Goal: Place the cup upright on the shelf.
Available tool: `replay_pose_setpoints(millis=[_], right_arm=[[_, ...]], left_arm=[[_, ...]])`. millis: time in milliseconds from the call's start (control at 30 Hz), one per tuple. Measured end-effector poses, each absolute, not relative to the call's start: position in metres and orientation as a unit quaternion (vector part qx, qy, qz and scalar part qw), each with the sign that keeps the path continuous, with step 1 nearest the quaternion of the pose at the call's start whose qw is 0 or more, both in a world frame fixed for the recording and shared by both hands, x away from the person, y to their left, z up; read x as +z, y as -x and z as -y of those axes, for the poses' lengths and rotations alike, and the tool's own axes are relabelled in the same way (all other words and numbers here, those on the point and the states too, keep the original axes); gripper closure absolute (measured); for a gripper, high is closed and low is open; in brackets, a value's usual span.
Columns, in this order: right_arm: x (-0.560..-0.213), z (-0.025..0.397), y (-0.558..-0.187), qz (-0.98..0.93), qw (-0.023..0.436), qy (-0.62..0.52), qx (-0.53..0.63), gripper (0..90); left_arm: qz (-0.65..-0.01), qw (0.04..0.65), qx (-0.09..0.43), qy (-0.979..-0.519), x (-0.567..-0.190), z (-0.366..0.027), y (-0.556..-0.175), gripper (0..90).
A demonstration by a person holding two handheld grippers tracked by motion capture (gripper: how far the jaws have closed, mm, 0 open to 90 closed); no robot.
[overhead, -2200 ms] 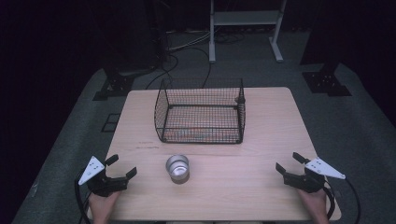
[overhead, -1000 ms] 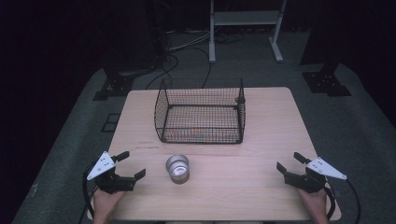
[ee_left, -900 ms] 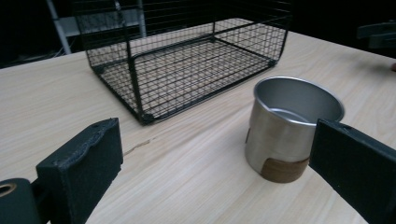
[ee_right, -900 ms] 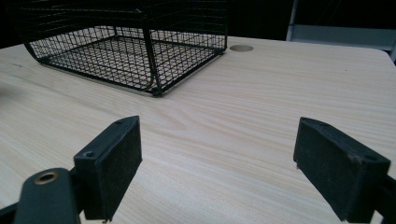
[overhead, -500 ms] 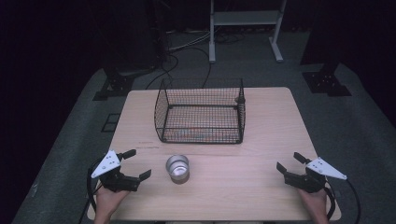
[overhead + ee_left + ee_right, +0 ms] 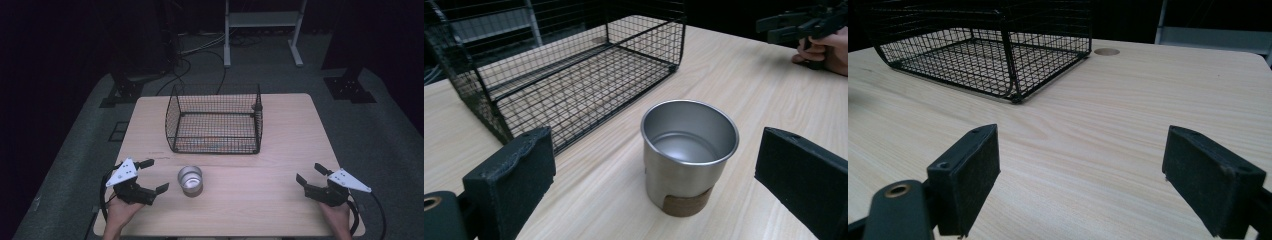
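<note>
Standing upright, the metal cup [image 6: 190, 180] opens upward.

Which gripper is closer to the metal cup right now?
Left. The left gripper sits open just beside the metal cup, aimed at it; the right gripper is far across the table.

Your cup [image 6: 190, 180] stands on the table [image 6: 280, 145] near its front edge, a bit left of centre. Wire basket [image 6: 216, 120] sits behind it, toward the far edge, approx. mid-table, not touching the cup. Your left gripper [image 6: 152, 176] is just left of the cup, w/ the cup ahead between its jaws. Your right gripper [image 6: 311, 174] is at the front right corner, well apart from cup & basket.
</note>
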State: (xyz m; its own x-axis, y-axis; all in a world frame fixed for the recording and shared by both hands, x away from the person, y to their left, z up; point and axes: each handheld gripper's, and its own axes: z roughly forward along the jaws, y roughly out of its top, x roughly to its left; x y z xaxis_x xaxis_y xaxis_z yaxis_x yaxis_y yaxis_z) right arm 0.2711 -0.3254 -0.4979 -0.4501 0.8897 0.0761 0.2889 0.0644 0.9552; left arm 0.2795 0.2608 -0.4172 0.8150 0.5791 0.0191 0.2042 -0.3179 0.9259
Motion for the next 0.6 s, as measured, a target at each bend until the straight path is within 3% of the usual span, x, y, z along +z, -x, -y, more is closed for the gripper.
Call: replay_pose_setpoints(millis=[600], right_arm=[[-0.498, 0.325, -0.271, -0.672, 0.286, -0.439, 0.524, 14.6]], left_arm=[[-0.219, 0.517, 0.151, -0.814, -0.417, -0.234, -0.286, 0.6]])
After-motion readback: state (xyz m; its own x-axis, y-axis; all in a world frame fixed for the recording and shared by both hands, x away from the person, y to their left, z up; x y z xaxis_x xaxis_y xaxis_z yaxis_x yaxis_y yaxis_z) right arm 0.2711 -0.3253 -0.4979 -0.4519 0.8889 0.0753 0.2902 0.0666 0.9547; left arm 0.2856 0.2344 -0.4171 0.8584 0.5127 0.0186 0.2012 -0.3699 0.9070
